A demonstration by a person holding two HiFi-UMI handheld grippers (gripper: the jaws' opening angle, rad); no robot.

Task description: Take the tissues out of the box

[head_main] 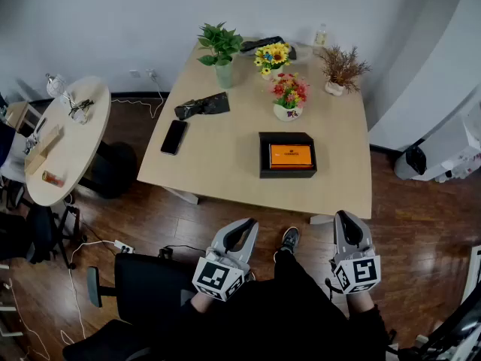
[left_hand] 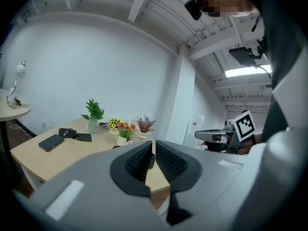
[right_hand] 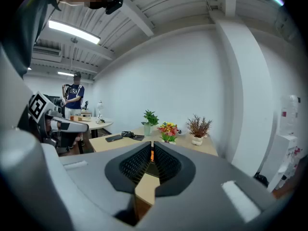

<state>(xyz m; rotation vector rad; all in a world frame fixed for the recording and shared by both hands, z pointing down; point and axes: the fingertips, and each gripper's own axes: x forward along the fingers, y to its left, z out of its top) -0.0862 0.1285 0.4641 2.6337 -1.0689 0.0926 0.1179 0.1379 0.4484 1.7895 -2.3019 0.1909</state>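
Left gripper (head_main: pixel 245 226) and right gripper (head_main: pixel 344 218) both had jaws closed together with nothing between them, held low over the wood floor (head_main: pixel 421 239), short of the table's near edge. Tissue box (head_main: pixel 288 155), black with an orange top, sat on the table (head_main: pixel 225 168) near that edge, well apart from both grippers and roughly ahead between them. Red flower pot (head_main: pixel 288 98) stood just behind the box; sunflowers (head_main: pixel 272 55), green plant (head_main: pixel 220 49) and dried plant (head_main: pixel 340 70) farther back. Phone (head_main: pixel 173 137) and a black item (head_main: pixel 201 106) lay left of the box. Black chair (head_main: pixel 146 280) stood by the left gripper; round side table (head_main: pixel 71 138) off left.
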